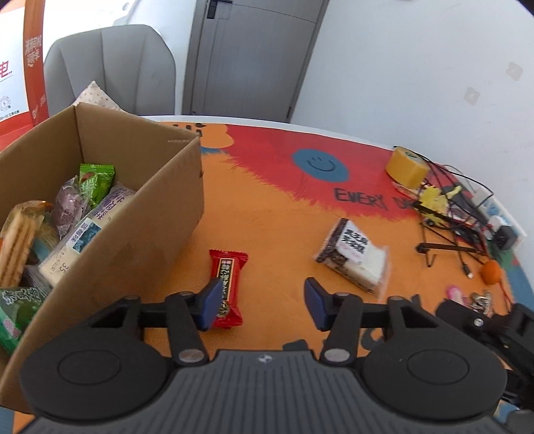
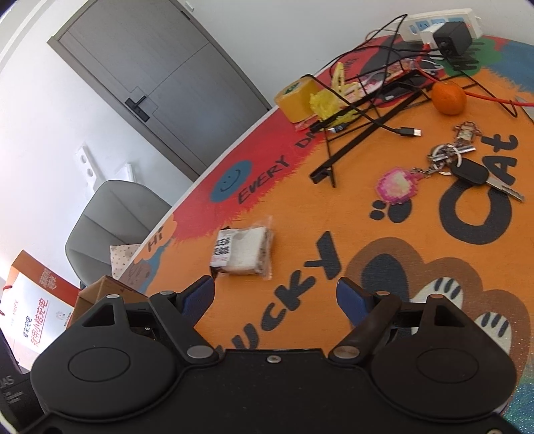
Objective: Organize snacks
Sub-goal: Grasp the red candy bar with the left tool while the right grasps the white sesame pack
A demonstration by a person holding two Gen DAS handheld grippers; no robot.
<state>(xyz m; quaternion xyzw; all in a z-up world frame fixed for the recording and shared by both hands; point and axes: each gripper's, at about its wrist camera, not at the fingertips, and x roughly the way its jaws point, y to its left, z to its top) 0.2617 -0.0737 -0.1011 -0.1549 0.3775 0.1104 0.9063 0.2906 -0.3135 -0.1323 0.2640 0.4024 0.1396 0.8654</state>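
Note:
A cardboard box (image 1: 157, 213) stands at the left of the table and holds several wrapped snacks (image 1: 90, 207). A red snack packet (image 1: 227, 287) lies on the orange mat just right of the box. A white and black sandwich-cake packet (image 1: 353, 257) lies further right; it also shows in the right wrist view (image 2: 243, 250). My left gripper (image 1: 263, 303) is open and empty, its left finger over the red packet's near end. My right gripper (image 2: 277, 300) is open and empty, hovering near the white packet.
A yellow tape roll (image 1: 405, 167), tangled black cables (image 1: 450, 207), a power strip (image 2: 440, 23), an orange (image 2: 449, 98) and keys (image 2: 467, 170) crowd the table's far right. A grey chair (image 1: 110, 66) stands behind the table. The box's corner (image 2: 100, 290) shows at the right view's left.

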